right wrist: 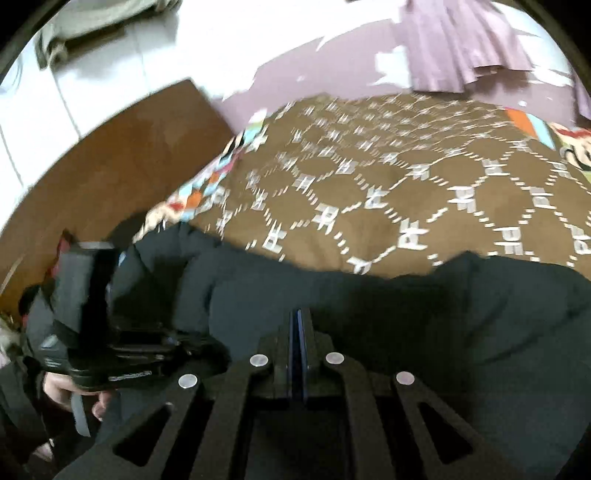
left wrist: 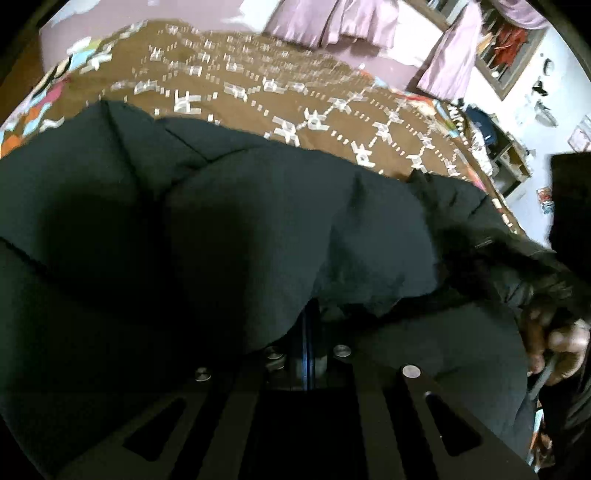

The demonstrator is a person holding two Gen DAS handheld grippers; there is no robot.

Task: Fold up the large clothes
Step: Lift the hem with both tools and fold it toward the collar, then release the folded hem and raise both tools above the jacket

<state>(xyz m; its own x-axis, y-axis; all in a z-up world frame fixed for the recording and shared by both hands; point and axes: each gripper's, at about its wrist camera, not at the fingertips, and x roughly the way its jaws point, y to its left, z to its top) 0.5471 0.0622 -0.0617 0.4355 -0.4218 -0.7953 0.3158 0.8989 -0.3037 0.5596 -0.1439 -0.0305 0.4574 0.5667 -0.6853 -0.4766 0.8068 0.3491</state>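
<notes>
A large dark padded jacket [left wrist: 221,229] lies bunched on the near side of the bed and fills the lower half of both views. In the left wrist view it drapes over my left gripper [left wrist: 308,325]. Only the blue pads show, pressed together, and the tips are buried in fabric. My right gripper [right wrist: 299,315] is shut too, blue pads together, its tip tucked into the jacket [right wrist: 406,306]. The black housing of the left tool [right wrist: 92,295] sits to the left, held by a hand [right wrist: 62,391]. Both views are motion-blurred.
A brown bedspread with a white pattern [left wrist: 295,92] [right wrist: 406,177] stretches beyond the jacket. A wooden bed panel [right wrist: 110,155] stands at the left over white floor tiles. Lilac curtains [left wrist: 332,22] hang behind, and a cluttered shelf [left wrist: 509,48] is at the far right.
</notes>
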